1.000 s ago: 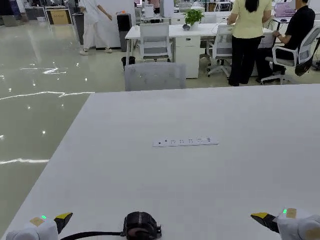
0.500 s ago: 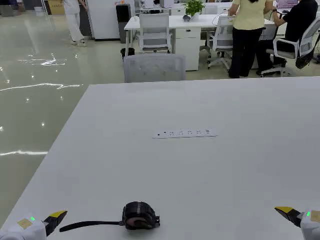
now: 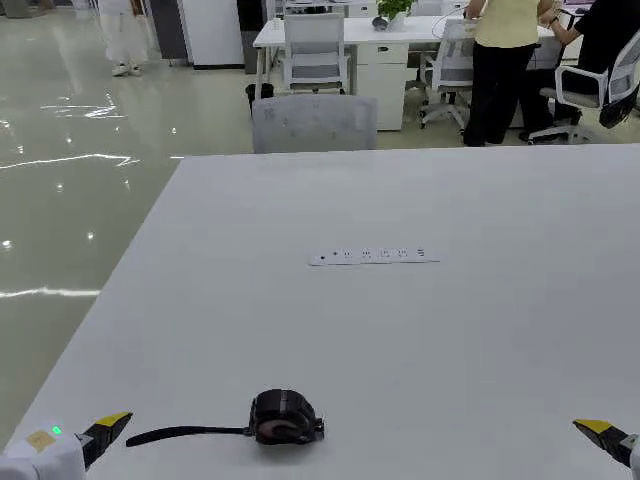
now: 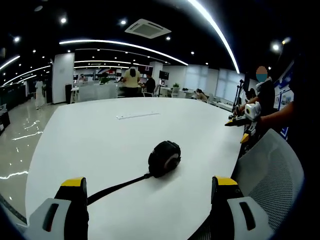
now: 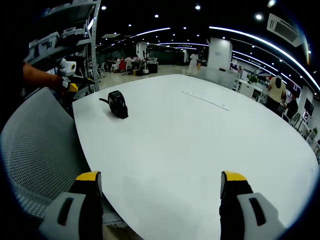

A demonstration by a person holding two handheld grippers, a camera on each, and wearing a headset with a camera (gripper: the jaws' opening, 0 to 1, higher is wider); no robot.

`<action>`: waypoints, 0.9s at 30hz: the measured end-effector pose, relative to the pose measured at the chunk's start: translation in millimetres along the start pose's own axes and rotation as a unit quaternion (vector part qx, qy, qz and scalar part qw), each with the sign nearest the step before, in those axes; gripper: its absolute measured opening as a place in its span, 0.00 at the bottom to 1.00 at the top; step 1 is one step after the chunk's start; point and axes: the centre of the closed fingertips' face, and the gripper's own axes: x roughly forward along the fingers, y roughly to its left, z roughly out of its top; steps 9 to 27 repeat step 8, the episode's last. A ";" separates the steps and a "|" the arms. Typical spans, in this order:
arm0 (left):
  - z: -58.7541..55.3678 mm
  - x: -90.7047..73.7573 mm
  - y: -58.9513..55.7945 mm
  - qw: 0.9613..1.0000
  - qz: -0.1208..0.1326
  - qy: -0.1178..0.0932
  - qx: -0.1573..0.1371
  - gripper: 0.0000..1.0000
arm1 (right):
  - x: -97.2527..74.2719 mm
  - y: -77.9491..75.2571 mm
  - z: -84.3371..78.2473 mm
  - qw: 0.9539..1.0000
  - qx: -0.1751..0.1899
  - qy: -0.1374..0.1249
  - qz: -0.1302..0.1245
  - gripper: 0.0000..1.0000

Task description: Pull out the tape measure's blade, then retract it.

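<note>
A black tape measure (image 3: pixel 283 418) lies on the white table (image 3: pixel 400 330) near its front edge, with a black strap (image 3: pixel 185 434) trailing to its left. The tape measure (image 4: pixel 164 158) sits just ahead of my left gripper (image 4: pixel 150 187), which is open with yellow-tipped jaws spread wide. In the head view the left gripper (image 3: pixel 100 435) is at the bottom left, close to the strap's end. My right gripper (image 5: pixel 160 181) is open at the table's edge, far from the tape measure (image 5: pixel 118 104). Its yellow tip (image 3: pixel 600 430) shows at the bottom right of the head view.
A white power strip (image 3: pixel 373 256) lies flat mid-table. A grey chair back (image 3: pixel 314 123) stands at the far edge. A grey mesh chair (image 5: pixel 37 155) is by the table's near edge. People stand and sit at desks (image 3: pixel 400 40) beyond, across a glossy floor.
The head camera has tilted down, so the table scene sits higher in the picture. Both grippers have spread a little farther apart and lower. The tape measure stays put.
</note>
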 end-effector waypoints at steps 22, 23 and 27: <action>-2.1 -1.6 0.3 1.000 0.003 0.001 -0.001 1.00 | -1.3 -4.0 0.6 1.000 0.008 -0.004 -0.006 1.00; -2.1 -1.6 0.3 1.000 0.003 0.001 -0.001 1.00 | -1.3 -4.0 0.6 1.000 0.008 -0.004 -0.006 1.00; -2.1 -1.6 0.3 1.000 0.003 0.001 -0.001 1.00 | -1.3 -4.0 0.6 1.000 0.008 -0.004 -0.006 1.00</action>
